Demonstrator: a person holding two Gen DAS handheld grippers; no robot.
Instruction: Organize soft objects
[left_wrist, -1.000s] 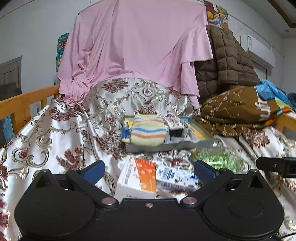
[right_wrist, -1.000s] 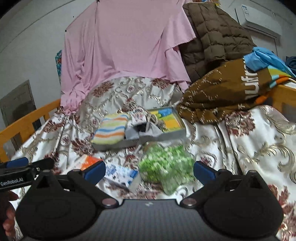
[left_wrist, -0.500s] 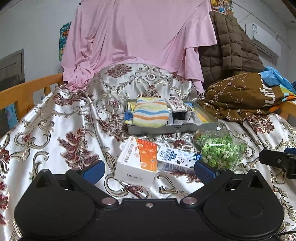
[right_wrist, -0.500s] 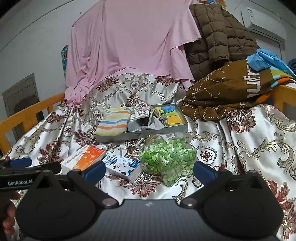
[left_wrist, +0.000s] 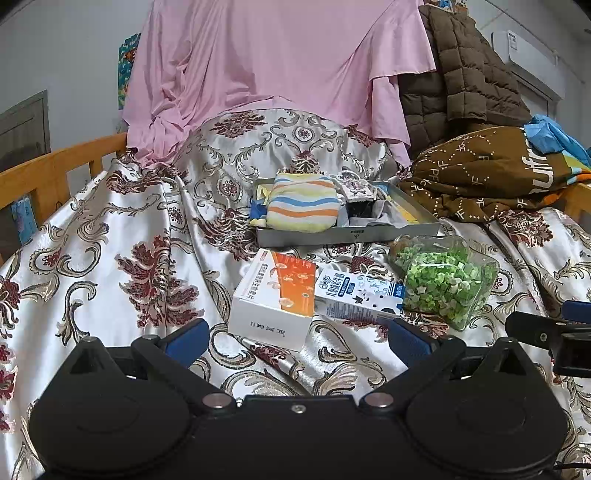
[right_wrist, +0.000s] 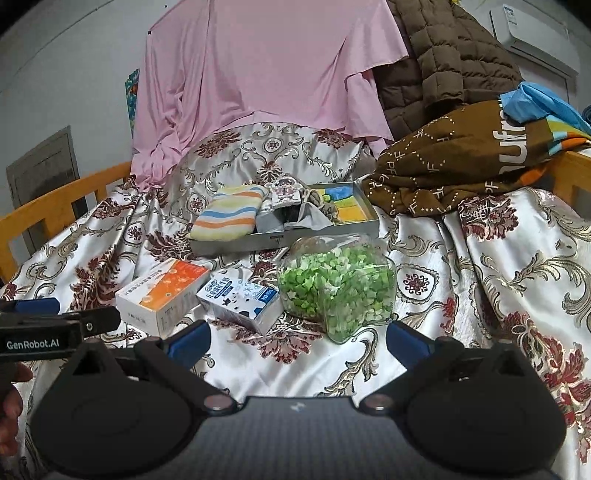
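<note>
Readable text: "GenRobot.AI" was printed on the side of the left gripper (right_wrist: 55, 325) where it showed at the left edge of the right wrist view. The brown blanket (right_wrist: 472, 162) carried large white letters reading roughly "ufr", cut off, plus a repeating "PF" pattern. The blue-and-white carton (left_wrist: 356, 295) and the orange-and-white box (left_wrist: 277, 295) had print I couldn't make out.

Both grippers hung over the floral satin bedspread (left_wrist: 110, 258), jaws spread wide, nothing between them. The right gripper (right_wrist: 297, 341) sat just short of the clear bag of green pieces (right_wrist: 338, 288).

The striped pouch (left_wrist: 303, 206) (yellow/blue/orange bands) lay at the left end of the grey tray (left_wrist: 347, 236), long axis running along the tray, stripes following it; its left end overhung the tray rim in the right wrist view. Small patterned and dark items were bunched beside it mid-tray; couldn't tell what they were.

The box, carton and bag sat in a row in front of the tray, box touching carton, carton touching bag. The box's long axis pointed roughly toward the tray. The carton lay on its side.

A pink sheet (left_wrist: 280, 59) was draped behind, with a brown quilted jacket (left_wrist: 458, 74) to its right.
</note>
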